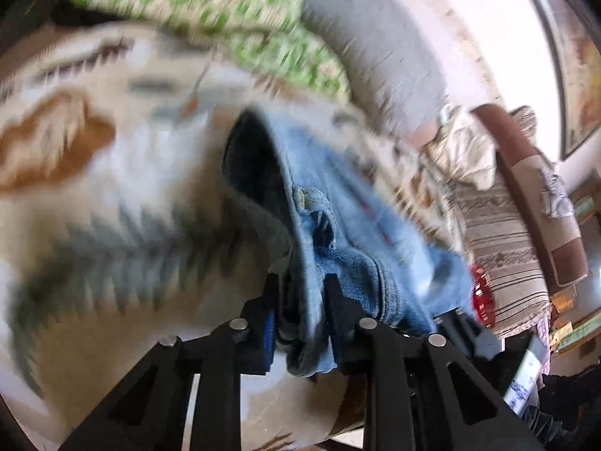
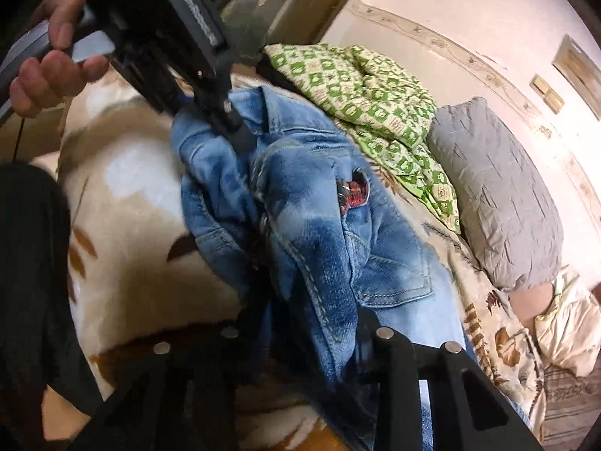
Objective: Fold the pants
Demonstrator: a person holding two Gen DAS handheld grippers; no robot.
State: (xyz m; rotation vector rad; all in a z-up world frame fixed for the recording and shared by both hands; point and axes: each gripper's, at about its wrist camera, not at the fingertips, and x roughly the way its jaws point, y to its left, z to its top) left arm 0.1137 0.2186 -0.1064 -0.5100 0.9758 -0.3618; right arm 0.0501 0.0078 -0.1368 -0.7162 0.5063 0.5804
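Observation:
The pants are light blue jeans point(image 2: 323, 218), bunched over a cream patterned blanket point(image 2: 142, 195) on a bed. My right gripper point(image 2: 311, 323) is shut on a thick fold of the jeans near a back pocket point(image 2: 394, 274). My left gripper point(image 1: 302, 293) is shut on the jeans point(image 1: 338, 225) at a belt loop and waistband. In the right wrist view the left gripper point(image 2: 233, 127) comes in from the upper left, held by a hand point(image 2: 52, 64), its tips buried in denim. The left wrist view is motion-blurred.
A green-and-cream checked cloth point(image 2: 375, 101) and a grey pillow point(image 2: 499, 195) lie at the far side of the bed. A cream cushion point(image 2: 571, 323) sits at the right. A striped sofa point(image 1: 499, 240) and a red object point(image 1: 482, 297) stand beyond the bed.

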